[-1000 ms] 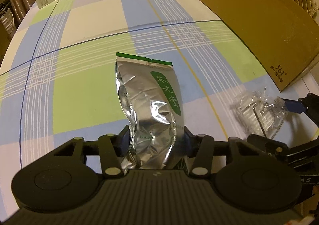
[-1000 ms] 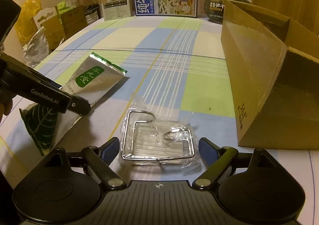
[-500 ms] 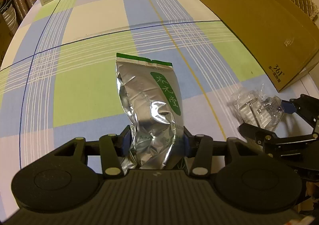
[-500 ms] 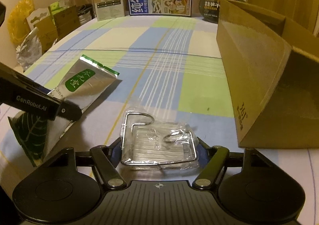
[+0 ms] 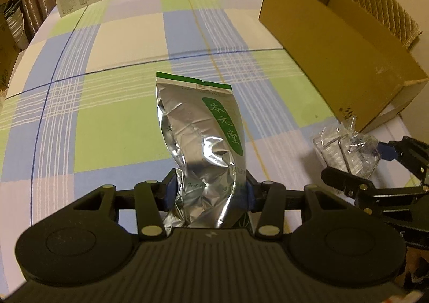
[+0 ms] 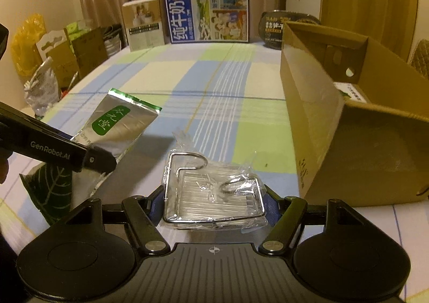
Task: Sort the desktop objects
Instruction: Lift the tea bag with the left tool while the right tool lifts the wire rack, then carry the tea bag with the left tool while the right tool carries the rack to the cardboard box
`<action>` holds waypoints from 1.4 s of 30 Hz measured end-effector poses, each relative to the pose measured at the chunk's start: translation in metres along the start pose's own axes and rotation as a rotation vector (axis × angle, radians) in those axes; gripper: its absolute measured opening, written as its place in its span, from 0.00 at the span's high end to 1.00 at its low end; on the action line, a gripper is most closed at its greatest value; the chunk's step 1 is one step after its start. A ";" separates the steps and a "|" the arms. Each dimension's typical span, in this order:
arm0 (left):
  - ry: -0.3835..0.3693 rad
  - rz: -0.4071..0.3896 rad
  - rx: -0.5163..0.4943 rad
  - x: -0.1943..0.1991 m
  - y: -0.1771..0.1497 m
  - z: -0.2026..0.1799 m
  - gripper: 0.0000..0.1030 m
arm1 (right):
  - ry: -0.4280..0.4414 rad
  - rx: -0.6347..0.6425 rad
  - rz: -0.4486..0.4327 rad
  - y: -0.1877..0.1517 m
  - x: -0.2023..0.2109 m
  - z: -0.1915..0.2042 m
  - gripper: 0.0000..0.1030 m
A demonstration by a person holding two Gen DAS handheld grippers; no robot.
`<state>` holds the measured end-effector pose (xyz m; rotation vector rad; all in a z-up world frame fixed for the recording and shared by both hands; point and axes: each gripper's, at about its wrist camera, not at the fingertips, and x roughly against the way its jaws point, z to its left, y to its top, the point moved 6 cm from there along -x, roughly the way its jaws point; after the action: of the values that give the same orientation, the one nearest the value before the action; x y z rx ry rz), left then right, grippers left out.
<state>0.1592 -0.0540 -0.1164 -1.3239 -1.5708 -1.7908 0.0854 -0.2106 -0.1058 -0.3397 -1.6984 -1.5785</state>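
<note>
A silver foil pouch (image 5: 199, 136) with a green label is clamped at its lower end by my left gripper (image 5: 210, 193), and its top tilts up off the checked tablecloth (image 5: 107, 120). The same foil pouch (image 6: 118, 126) shows at the left of the right wrist view, under the left gripper's arm. My right gripper (image 6: 214, 202) is shut on a wire rack wrapped in clear plastic (image 6: 214, 193), which is lifted a little. That wrapped rack (image 5: 348, 152) also appears at the right of the left wrist view.
An open cardboard box (image 6: 356, 126) lies on its side to the right, its mouth facing me, with something inside. A blue milk carton (image 6: 206, 10), a beige box (image 6: 143, 25) and a dark bowl pack (image 6: 278, 30) stand at the far edge. Bags and cartons (image 6: 61, 59) crowd the left.
My right gripper closed on the wrapped wire rack and raised it slightly. The left gripper lifted the foil pouch a little; both views tilted upward.
</note>
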 end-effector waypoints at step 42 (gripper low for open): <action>-0.150 -0.120 -0.016 0.063 0.045 -0.101 0.59 | -0.125 -0.099 -0.251 0.058 0.109 -0.071 0.34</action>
<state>0.1279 -0.1427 -0.0310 -1.4289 -1.7521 -1.8140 0.0765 -0.2986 0.0064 -0.2886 -1.8174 -1.8625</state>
